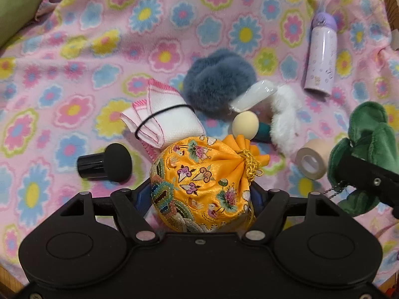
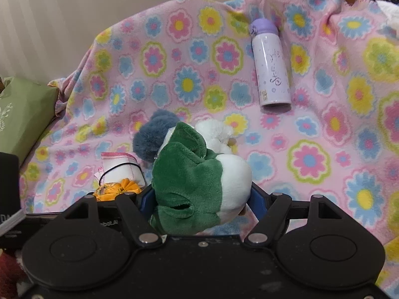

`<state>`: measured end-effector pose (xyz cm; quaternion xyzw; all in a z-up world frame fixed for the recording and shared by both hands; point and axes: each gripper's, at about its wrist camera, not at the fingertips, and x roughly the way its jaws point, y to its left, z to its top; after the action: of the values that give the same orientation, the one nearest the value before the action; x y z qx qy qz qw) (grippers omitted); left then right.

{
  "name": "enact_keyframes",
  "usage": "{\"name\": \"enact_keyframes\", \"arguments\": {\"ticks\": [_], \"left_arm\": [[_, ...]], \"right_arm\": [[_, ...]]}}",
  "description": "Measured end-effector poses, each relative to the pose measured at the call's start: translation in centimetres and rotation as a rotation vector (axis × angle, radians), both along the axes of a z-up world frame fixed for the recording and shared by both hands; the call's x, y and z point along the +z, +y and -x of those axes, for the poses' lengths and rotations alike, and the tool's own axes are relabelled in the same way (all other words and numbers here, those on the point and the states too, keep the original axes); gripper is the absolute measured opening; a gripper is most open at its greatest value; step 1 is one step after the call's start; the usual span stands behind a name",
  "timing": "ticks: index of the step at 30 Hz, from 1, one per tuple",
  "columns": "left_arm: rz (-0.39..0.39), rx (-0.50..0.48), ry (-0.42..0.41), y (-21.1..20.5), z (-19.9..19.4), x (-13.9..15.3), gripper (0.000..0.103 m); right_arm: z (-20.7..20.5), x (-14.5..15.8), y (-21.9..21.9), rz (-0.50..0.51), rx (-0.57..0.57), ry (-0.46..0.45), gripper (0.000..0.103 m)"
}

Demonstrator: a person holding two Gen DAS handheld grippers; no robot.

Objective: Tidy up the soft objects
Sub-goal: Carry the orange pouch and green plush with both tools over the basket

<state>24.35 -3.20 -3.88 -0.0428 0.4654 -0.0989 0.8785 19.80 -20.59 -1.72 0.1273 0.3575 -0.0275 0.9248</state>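
My left gripper (image 1: 199,194) is shut on a yellow embroidered drawstring pouch (image 1: 202,182), held just above the flowered blanket (image 1: 74,62). My right gripper (image 2: 199,196) is shut on a green and white plush toy (image 2: 197,179), which also shows at the right edge of the left wrist view (image 1: 361,154). Beyond the pouch lie a folded white cloth with pink trim and a black band (image 1: 164,119), a grey fluffy pouf (image 1: 219,82), a white fluffy piece (image 1: 284,119) and a cream sponge egg (image 1: 245,125). The pouch's top shows in the right wrist view (image 2: 117,189).
A black makeup brush (image 1: 104,163) lies left of the pouch. A tape roll (image 1: 314,158) and a lilac bottle (image 1: 321,54) lie to the right; a clear tube (image 1: 251,96) rests on the pouf. A green box (image 2: 22,114) stands at the blanket's left edge.
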Motion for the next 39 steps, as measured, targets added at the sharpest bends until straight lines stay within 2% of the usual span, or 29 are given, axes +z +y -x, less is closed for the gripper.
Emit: {"name": "enact_keyframes", "arguments": {"ticks": [9,16,31,39], "left_arm": [[0.005,0.01,-0.114,1.2,4.7,5.2,0.069],[-0.042,0.005,-0.177,1.9,9.1,7.4,0.069],[-0.032,0.016,-0.139,2.7,16.6,5.6,0.069],[-0.061,0.034,-0.169,2.5,20.2,5.2,0.069]], "right_arm": [[3.9,2.8,0.7,0.02,0.017,-0.069,0.073],[7.9,4.2,1.4,0.025,0.044,-0.087,0.073],[15.4,1.8,3.2,0.001,0.08,-0.002,0.073],[19.7,1.3,4.2,0.009,0.077,0.003,0.073]]}}
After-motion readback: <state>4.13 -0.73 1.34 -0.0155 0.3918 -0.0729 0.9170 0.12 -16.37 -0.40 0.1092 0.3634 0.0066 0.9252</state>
